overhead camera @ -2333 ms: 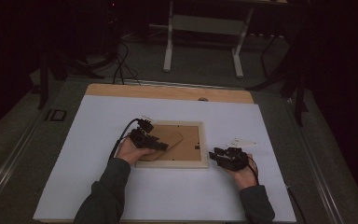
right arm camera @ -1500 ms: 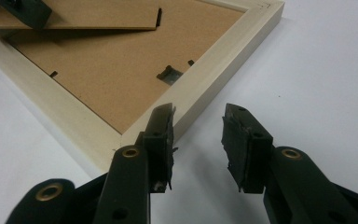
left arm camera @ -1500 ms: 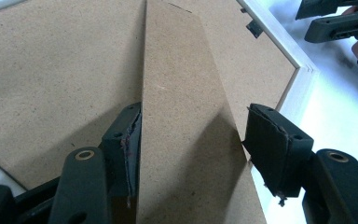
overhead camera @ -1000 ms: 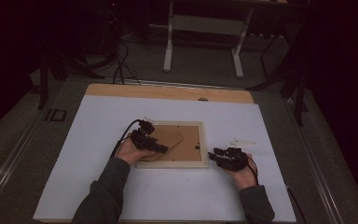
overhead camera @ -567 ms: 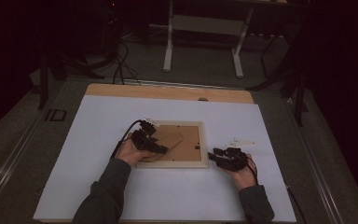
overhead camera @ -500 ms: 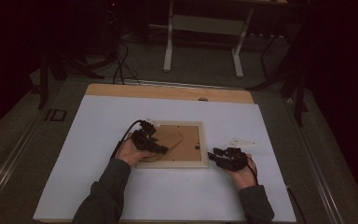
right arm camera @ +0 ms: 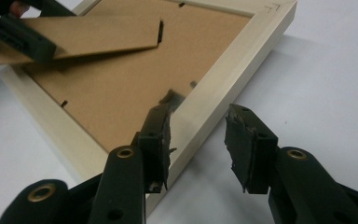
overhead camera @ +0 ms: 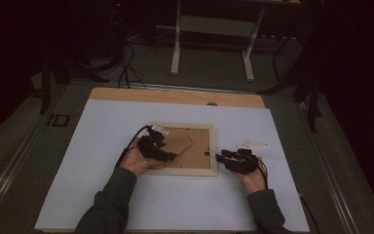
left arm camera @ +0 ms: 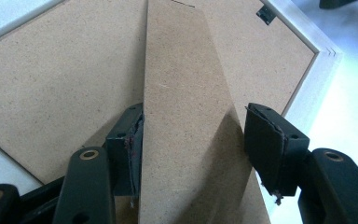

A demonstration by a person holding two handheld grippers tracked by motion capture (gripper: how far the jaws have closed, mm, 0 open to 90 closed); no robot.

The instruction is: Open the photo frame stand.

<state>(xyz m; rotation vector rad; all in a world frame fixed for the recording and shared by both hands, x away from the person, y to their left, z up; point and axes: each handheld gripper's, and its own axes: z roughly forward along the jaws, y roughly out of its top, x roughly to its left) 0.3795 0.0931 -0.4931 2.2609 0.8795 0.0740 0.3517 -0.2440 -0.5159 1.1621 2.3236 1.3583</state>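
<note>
A pale wooden picture frame lies face down on the white table, its brown backing board facing up. The backing's cardboard easel stand is tilted up off the board. My left gripper grips the stand across its width, one jaw on each edge, and sits over the frame's left part. At the frame's right rail my right gripper is open. One of its jaws is over the board's edge and the other over the table; from above it is beside the frame.
A small white slip of paper lies on the table just beyond the right hand. The table's wooden far edge borders a dark floor with cables and a white stand's legs. A small metal tab sits on the backing.
The left gripper has shifted slightly over the frame and the easel stand now stands raised off the backing. The right gripper has stayed at the frame's right side.
</note>
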